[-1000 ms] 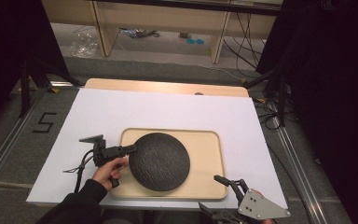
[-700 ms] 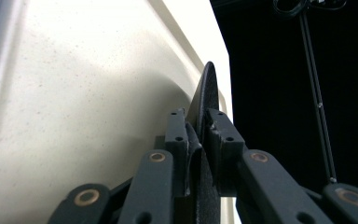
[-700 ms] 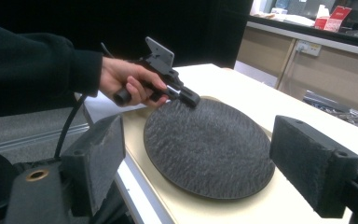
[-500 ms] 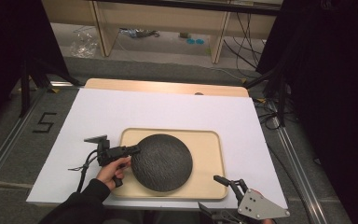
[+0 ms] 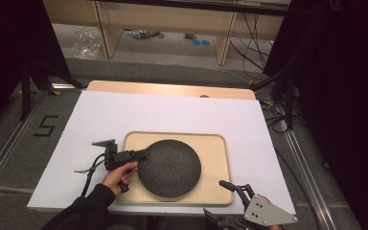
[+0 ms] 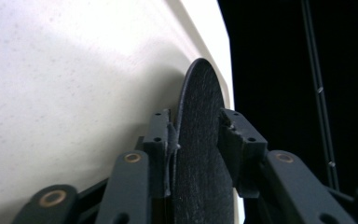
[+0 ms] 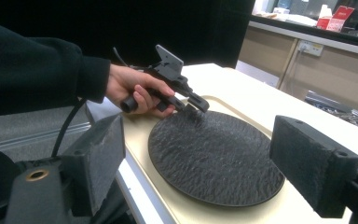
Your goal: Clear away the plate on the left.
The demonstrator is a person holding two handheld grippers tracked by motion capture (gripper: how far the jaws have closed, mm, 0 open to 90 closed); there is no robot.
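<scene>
Cut off by the bottom edge of the high view: most of the right gripper (image 5: 230,189), with just its grey three-cornered plate and two dark jaws in frame at the table's near right corner. Hard to make out there: whether the round, black, rough-textured plate (image 5: 169,167) lies flat or is tipped. Hidden in the left gripper view: nearly all of that plate (image 6: 200,154), seen edge-on as a thin dark disc against the pale wall of the shallow beige rectangular tray (image 6: 74,70); right half of that view just blackness.

Left gripper (image 5: 143,154), held in the person's left hand (image 5: 120,175), closed onto the plate's left rim: one jaw pressed on each face, as seen in the left gripper view, the rim sandwiched between the pads with no gap to speak of. Right gripper's jaws spread wide apart in its own view, gripping nothing, touching nothing, with the plate (image 7: 214,156) lying well beyond them.

Given by the right gripper view alone: the plate's rippled slate-like surface, its near edge resting on the tray (image 7: 154,196), and the left hand (image 7: 135,91) in a dark sleeve wrapped round the left gripper (image 7: 200,106). Given by the high view alone: the tray (image 5: 215,143) sitting on a white sheet (image 5: 172,112) over the wooden table (image 5: 172,89), the plate left of the tray's middle, overlapping its left edge.
</scene>
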